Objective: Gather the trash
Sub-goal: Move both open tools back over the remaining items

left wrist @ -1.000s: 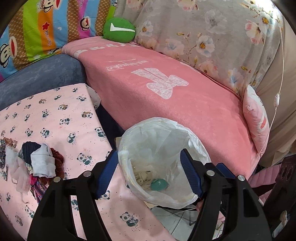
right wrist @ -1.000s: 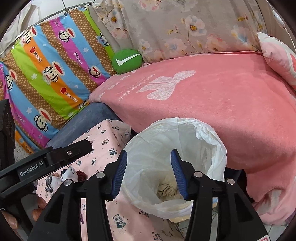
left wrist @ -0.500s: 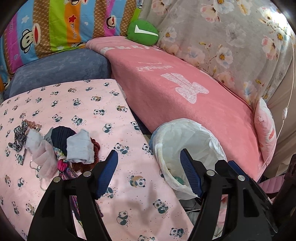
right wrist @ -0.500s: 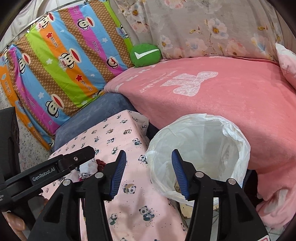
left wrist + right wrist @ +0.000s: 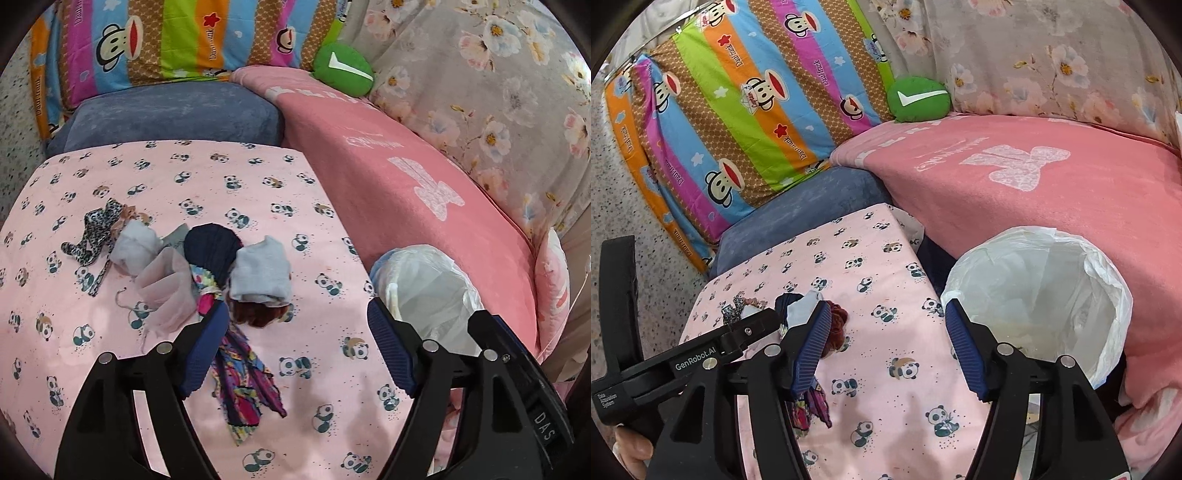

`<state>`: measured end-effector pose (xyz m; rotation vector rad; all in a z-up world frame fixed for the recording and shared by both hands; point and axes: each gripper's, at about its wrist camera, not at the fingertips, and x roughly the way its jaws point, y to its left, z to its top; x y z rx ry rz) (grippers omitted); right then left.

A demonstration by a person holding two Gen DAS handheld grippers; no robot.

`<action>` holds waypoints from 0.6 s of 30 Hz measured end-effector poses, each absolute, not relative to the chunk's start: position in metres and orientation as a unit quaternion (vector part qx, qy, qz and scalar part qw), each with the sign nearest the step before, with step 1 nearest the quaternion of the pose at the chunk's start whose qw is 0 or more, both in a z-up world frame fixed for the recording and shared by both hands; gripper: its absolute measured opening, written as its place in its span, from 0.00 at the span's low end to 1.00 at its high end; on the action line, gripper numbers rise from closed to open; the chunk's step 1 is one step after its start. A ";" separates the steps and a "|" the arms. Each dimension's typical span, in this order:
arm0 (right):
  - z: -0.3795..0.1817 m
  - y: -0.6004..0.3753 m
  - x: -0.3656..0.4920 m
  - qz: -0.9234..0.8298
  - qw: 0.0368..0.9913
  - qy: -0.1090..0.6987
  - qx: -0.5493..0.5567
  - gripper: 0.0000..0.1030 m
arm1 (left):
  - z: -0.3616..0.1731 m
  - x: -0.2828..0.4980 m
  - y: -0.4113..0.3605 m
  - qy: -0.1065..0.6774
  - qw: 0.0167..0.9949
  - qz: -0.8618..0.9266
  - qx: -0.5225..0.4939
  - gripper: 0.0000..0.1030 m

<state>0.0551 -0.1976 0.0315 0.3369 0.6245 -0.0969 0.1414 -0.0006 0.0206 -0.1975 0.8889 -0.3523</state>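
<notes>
Scraps of cloth (image 5: 221,273) lie heaped on your panda-print table (image 5: 229,173), with the white-lined bin (image 5: 1045,295) just off its right edge against the pink sofa cover (image 5: 1071,206). Your left tongs (image 5: 295,354) have just been opening and stand wide over the heap's near end, nothing between the pads. Your right tongs (image 5: 886,350) have likewise just been opening, wide over bare table between heap and bin, gripping nothing.

Bright, even light; fisheye-warped edges

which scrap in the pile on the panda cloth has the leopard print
The leopard-print fabric strip at the pile's far left edge; its neighbours are plain grey, navy, sheer pink, maroon or multicoloured.
</notes>
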 end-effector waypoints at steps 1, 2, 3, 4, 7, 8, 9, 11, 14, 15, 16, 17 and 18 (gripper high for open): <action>0.031 -0.193 0.058 -0.044 0.936 0.308 0.163 0.61 | 0.018 0.142 0.006 0.429 0.883 -0.164 -0.099 0.72; 0.030 -0.188 0.061 -0.040 0.936 0.310 0.160 0.61 | 0.016 0.143 0.014 0.432 0.882 -0.157 -0.104 0.72; 0.029 -0.184 0.063 -0.036 0.936 0.313 0.158 0.61 | 0.014 0.144 0.019 0.433 0.882 -0.153 -0.108 0.72; 0.027 -0.178 0.066 -0.031 0.936 0.316 0.155 0.61 | 0.012 0.145 0.025 0.435 0.881 -0.149 -0.112 0.72; 0.023 -0.163 0.077 -0.019 0.934 0.325 0.148 0.61 | 0.007 0.146 0.041 0.438 0.880 -0.137 -0.119 0.72; 0.021 -0.158 0.081 -0.014 0.933 0.328 0.147 0.61 | 0.005 0.146 0.046 0.440 0.880 -0.134 -0.121 0.72; 0.019 -0.154 0.085 -0.010 0.932 0.331 0.147 0.61 | 0.002 0.147 0.051 0.441 0.879 -0.130 -0.124 0.73; 0.014 -0.146 0.093 -0.001 0.929 0.339 0.147 0.61 | -0.003 0.149 0.063 0.446 0.876 -0.121 -0.136 0.75; 0.006 -0.136 0.106 0.008 0.925 0.351 0.146 0.61 | -0.010 0.152 0.077 0.451 0.874 -0.109 -0.146 0.75; 0.003 -0.133 0.110 0.010 0.924 0.354 0.145 0.61 | -0.013 0.153 0.082 0.453 0.873 -0.106 -0.148 0.75; 0.000 -0.129 0.114 0.011 0.923 0.359 0.141 0.61 | -0.015 0.155 0.085 0.455 0.872 -0.104 -0.150 0.75; -0.003 -0.126 0.118 0.013 0.922 0.363 0.138 0.61 | -0.018 0.156 0.089 0.457 0.871 -0.101 -0.152 0.75; -0.006 -0.123 0.123 0.014 0.920 0.367 0.135 0.61 | -0.021 0.157 0.093 0.459 0.869 -0.098 -0.155 0.75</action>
